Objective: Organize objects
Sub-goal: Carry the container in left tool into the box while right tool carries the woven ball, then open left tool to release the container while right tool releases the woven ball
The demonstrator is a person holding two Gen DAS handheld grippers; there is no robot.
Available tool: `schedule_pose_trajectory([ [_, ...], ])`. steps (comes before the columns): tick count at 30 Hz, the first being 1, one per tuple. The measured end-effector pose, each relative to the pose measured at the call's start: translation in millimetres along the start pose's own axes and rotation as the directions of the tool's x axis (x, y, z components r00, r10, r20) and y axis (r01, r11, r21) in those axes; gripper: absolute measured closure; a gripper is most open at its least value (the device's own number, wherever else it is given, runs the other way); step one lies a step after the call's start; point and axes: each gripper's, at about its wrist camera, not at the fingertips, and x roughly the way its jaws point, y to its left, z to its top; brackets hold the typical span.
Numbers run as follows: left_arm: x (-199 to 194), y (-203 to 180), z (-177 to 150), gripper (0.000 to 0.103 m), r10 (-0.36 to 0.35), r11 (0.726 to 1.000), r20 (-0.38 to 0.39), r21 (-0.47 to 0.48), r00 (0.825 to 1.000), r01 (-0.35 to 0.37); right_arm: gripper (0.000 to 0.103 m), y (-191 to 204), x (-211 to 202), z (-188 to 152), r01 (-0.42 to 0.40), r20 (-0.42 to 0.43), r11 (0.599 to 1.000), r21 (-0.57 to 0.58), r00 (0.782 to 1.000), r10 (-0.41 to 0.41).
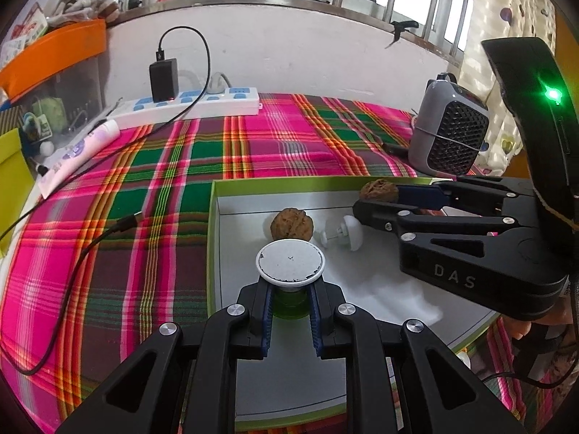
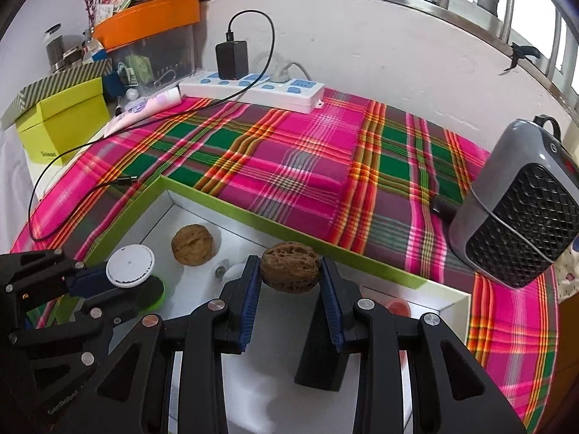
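1. Left wrist view: the left gripper (image 1: 289,302) pinches a small green bottle with a white cap (image 1: 289,263), its blue pads pressed against the green body just under the cap.
2. The bottle hangs over the white floor of the green-rimmed tray (image 1: 213,217), near its left wall.
3. Just ahead of the fingertips, a smooth walnut (image 1: 291,225) sits on the tray floor; to its right lies a small white knob-like piece (image 1: 343,235).
4. Off to the right, the right gripper (image 1: 380,195) reaches across the tray with a wrinkled walnut (image 1: 379,190) at its tip.
5. Far ahead, a white power strip (image 1: 202,106) with a black charger (image 1: 164,79) rests on the plaid cloth (image 1: 144,181); a grey heater (image 1: 448,126) stands ahead on the right.
6. Right wrist view: the right gripper (image 2: 290,271) clamps the wrinkled walnut (image 2: 290,267) between its blue pads, lifted above the tray (image 2: 289,233).
7. Ahead and left of the fingers, the smooth walnut (image 2: 191,244) rests in the tray's far corner.
8. To the left, the left gripper (image 2: 119,282) holds the bottle, white cap (image 2: 130,266) on top, green base showing below.
9. A black cable (image 2: 72,159) trails over the cloth (image 2: 307,162) on the far left; the heater (image 2: 521,202) stands to the right.
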Motion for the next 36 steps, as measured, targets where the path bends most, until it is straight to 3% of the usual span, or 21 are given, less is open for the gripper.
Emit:
schedule_pose_trajectory([
  [22,0.8,-1.3,0.0,0.085,0.000,1.000,-0.001,0.010,1.000,0.000,0.069,3.4,11.7,-1.0,-0.002,-0.063,1.000,-0.008,0.998,0.002],
  [36,0.8,-5.3,-1.0,0.074,-0.018,1.000,-0.003,0.018,1.000,0.018,0.069,3.9,10.2,-3.1,-0.006,-0.065,1.000,-0.008,0.998,0.006],
])
